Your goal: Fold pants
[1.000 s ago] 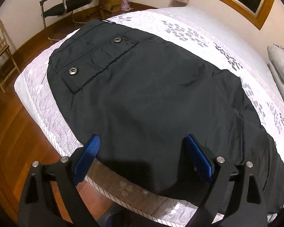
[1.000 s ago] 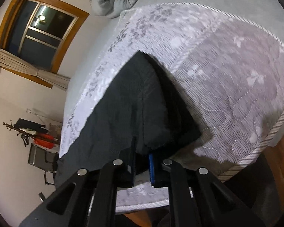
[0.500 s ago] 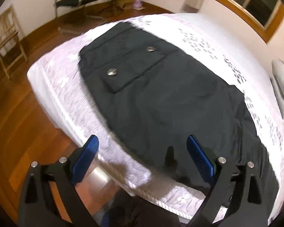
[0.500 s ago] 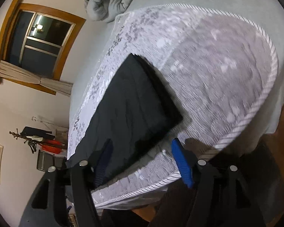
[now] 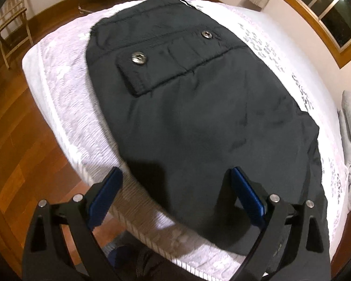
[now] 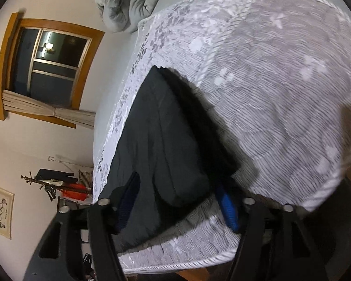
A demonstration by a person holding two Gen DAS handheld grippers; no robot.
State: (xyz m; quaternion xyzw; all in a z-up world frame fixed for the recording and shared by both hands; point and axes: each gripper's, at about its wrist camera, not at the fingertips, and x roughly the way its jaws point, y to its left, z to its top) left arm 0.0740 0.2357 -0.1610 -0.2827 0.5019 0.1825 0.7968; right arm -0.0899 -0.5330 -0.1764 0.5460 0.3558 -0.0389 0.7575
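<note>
Black pants lie flat on the bed, folded lengthwise, with a flap pocket and two metal snaps toward the far waist end. My left gripper is open and empty, its blue pads wide apart over the pants' near edge at the bed's side. In the right wrist view the pants' leg end lies on the bedspread. My right gripper is open, its fingers on either side of the leg hem, holding nothing.
The bed has a white patterned bedspread with a corded edge. A grey duvet is bunched at the head end. Wooden floor, chairs and a coat rack stand beyond the bed.
My right gripper has opened and let go of the pants' leg hem, which now lies on the bed. My left gripper has shifted along the bed's edge, staying open.
</note>
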